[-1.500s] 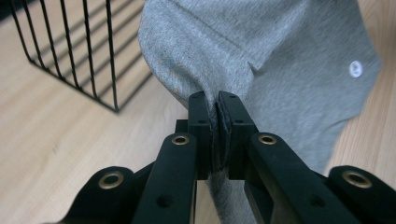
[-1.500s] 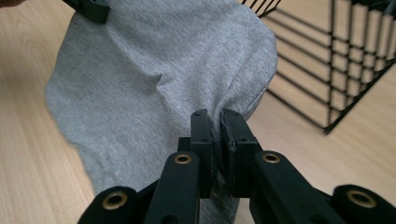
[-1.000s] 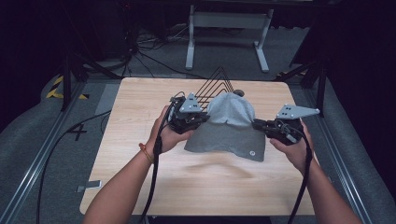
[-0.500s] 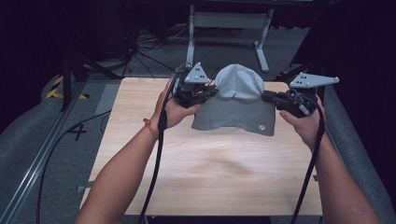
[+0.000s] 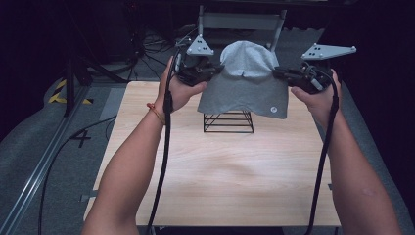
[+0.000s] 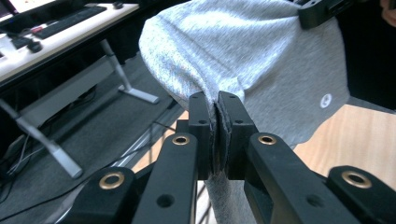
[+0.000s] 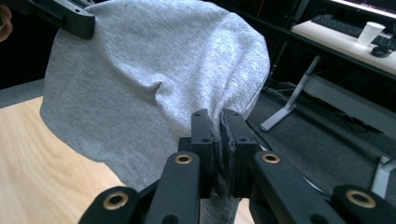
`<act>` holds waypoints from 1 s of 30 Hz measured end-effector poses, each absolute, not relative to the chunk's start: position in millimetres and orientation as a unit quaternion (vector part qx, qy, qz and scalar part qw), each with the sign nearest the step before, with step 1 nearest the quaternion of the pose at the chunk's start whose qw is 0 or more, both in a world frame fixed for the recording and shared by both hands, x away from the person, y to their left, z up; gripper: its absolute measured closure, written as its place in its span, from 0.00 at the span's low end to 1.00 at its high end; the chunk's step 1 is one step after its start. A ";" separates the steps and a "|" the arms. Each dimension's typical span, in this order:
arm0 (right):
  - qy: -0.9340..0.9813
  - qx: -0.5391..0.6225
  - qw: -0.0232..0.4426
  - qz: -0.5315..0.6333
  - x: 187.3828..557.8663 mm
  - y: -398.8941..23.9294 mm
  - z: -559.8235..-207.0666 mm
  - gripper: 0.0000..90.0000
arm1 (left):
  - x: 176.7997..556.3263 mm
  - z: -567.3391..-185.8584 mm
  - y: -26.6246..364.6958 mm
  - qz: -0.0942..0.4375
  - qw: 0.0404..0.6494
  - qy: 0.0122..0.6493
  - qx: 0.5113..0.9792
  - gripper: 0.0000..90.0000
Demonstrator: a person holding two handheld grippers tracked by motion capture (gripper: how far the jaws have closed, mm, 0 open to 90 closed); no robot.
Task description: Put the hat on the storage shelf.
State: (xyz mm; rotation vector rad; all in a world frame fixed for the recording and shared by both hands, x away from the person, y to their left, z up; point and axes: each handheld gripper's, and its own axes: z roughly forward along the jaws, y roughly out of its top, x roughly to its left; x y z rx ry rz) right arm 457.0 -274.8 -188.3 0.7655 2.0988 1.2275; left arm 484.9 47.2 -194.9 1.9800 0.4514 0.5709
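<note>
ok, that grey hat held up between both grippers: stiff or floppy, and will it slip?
Probably floppy: the grey hat sags and hangs in folds between the left gripper and right gripper. Likely light, since pinches at two edges carry it. Slip seems unlikely: the knit bunches between the shut jaws.

Surface (image 5: pixel 230 171): light wood grain, taken as the landmark.
Floor (image 5: pixel 44 142): grey carpet is seen around the surface.
Rail (image 5: pixel 34 176): a metal track is laid on the floor left of the surface.
Tape (image 5: pixel 61 93): yellow-black marking beyond the surface's far left corner.
Desk (image 7: pixel 345 35): pale, behind the surface, on grey metal legs.
Light: the surroundings are kept dark.
</note>
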 end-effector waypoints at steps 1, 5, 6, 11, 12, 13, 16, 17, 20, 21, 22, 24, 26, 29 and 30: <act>0.786 0.289 0.294 0.460 460.1 -273.4 -186.7 0.94 | 487.7 -193.4 47.5 0.236 0.492 0.190 0.816 0.94; 0.783 0.286 0.302 0.463 472.3 -266.7 -180.0 0.94 | 498.0 -185.2 49.9 0.242 0.496 0.199 0.810 0.94; 0.781 0.286 0.303 0.465 475.5 -265.3 -178.3 0.94 | 500.5 -183.1 50.2 0.245 0.499 0.199 0.807 0.94; 0.773 0.292 0.309 0.471 492.6 -262.6 -174.1 0.94 | 512.9 -177.1 50.3 0.253 0.499 0.207 0.802 0.94; 0.772 0.295 0.308 0.472 495.2 -263.0 -174.3 0.94 | 515.7 -177.9 50.5 0.251 0.502 0.209 0.801 0.94; 0.771 0.297 0.307 0.472 498.4 -263.6 -175.0 0.94 | 518.4 -179.6 50.1 0.250 0.500 0.213 0.801 0.94; 0.774 0.300 0.307 0.466 508.0 -262.6 -180.5 0.94 | 528.1 -187.5 49.7 0.244 0.497 0.223 0.802 0.94; 0.775 0.302 0.306 0.463 510.0 -262.1 -182.2 0.94 | 531.7 -190.3 49.9 0.242 0.498 0.226 0.802 0.94; 0.775 0.310 0.301 0.460 518.3 -262.5 -189.4 0.94 | 541.3 -199.5 49.2 0.238 0.496 0.239 0.800 0.94; 0.775 0.312 0.300 0.461 521.5 -262.7 -192.5 0.94 | 543.2 -201.3 48.5 0.240 0.493 0.238 0.802 0.94; 0.775 0.314 0.300 0.460 523.5 -262.6 -194.3 0.94 | 544.9 -204.1 47.0 0.239 0.494 0.242 0.800 0.94; 0.775 0.318 0.299 0.456 527.7 -261.8 -198.3 0.94 | 548.9 -207.6 45.6 0.235 0.496 0.242 0.800 0.94; 0.775 0.320 0.295 0.458 530.6 -261.2 -200.9 0.94 | 551.3 -210.8 43.7 0.234 0.496 0.243 0.800 0.94; 0.774 0.321 0.298 0.456 534.1 -260.6 -204.1 0.94 | 555.1 -213.1 41.5 0.242 0.492 0.245 0.800 0.94; 0.774 0.322 0.299 0.455 535.3 -260.6 -204.6 0.94 | 555.6 -212.5 41.6 0.243 0.493 0.245 0.799 0.94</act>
